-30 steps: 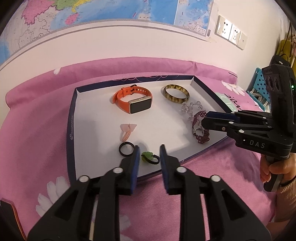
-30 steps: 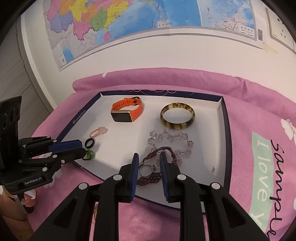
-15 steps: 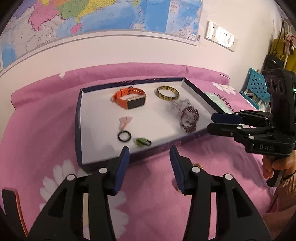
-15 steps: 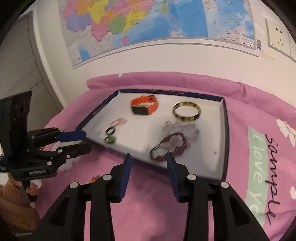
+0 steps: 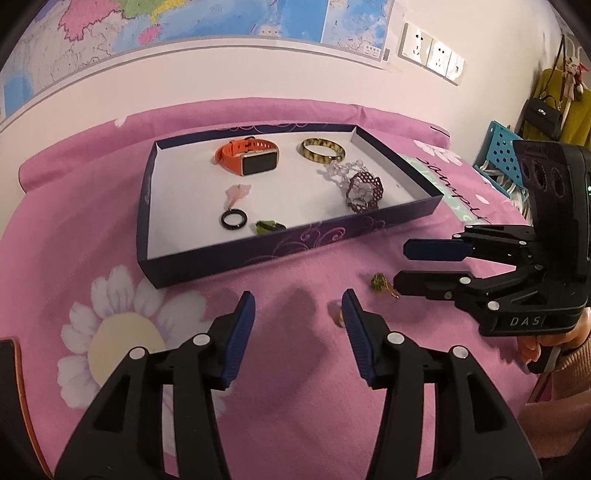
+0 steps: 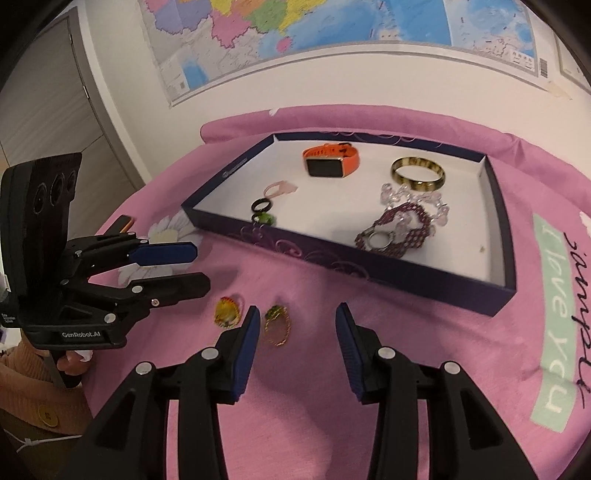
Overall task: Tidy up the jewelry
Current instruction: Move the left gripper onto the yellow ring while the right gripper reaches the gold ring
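Left gripper [image 5: 298, 314] spread wide, nothing between the pads, low over the pink floral bedspread [image 5: 110, 229] short of the tray's near wall. Small gold-toned ring [image 5: 338, 318] on the cloth, touching or just beside the right-hand pad; mostly hidden there.

Right gripper [image 6: 294, 328] likewise spread wide and empty, over the same cloth near the tray's near wall. Green-and-gold pendant [image 6: 277, 325] flat on the bedspread just inside its left-hand pad, contact not certain. Yellow-stone ring [image 6: 227, 313] outside that pad, between the two grippers, below the lower finger of the left gripper as seen from the right wrist view.

Beyond both: dark blue tray [image 5: 258, 254] with white floor, sitting on the bedspread. Near edge, left part: black ring [image 5: 233, 219] and green-stone ring [image 5: 269, 226] side by side, pink shell-like piece [image 5: 238, 192] just behind the black ring. Near edge, right part: dark red beaded bracelet [image 5: 364, 192] with a silver ring [image 6: 378, 240] lying on it, clear bead bracelet [image 5: 341, 169] touching its far side. Far edge: orange smartwatch [image 5: 247, 157] on its side, left; tortoiseshell bangle [image 5: 322, 149] flat, right.

Wall map [image 6: 314, 29] and sockets [image 5: 430, 55] on the wall behind.
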Motion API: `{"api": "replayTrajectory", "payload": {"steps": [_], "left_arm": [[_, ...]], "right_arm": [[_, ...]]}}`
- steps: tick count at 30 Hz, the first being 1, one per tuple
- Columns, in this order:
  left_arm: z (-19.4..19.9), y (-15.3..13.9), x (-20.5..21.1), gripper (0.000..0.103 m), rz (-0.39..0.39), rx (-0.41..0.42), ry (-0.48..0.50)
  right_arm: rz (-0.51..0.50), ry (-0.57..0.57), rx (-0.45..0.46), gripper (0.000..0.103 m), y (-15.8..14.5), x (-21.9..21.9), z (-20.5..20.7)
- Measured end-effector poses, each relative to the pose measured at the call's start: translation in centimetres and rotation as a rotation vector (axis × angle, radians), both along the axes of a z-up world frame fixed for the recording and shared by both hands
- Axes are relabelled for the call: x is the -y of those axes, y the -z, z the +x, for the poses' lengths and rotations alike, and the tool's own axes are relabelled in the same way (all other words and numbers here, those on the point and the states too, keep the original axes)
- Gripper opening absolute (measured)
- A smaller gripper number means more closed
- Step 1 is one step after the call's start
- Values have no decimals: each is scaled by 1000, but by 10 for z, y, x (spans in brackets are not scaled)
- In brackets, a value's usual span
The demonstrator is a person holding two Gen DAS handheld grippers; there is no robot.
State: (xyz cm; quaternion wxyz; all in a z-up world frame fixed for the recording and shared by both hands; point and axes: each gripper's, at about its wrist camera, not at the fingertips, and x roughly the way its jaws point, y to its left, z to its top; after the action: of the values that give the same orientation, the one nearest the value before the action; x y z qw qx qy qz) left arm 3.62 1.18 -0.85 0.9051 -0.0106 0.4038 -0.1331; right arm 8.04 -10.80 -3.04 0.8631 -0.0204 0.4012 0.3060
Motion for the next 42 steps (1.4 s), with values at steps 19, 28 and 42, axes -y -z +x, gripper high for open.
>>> {"api": "replayTrajectory", "payload": {"steps": [19, 28, 42], "left_arm": [[-7, 10, 18, 53, 38, -21, 44], [-4, 12, 26, 44, 46, -30, 68], [-1, 14, 34, 17, 49, -31, 95]], "right_arm": [[-22, -8, -8, 40, 7, -13, -4], [-38, -19, -2, 38, 7, -21, -3], [-59, -21, -2, 11, 7, -22, -1]]}}
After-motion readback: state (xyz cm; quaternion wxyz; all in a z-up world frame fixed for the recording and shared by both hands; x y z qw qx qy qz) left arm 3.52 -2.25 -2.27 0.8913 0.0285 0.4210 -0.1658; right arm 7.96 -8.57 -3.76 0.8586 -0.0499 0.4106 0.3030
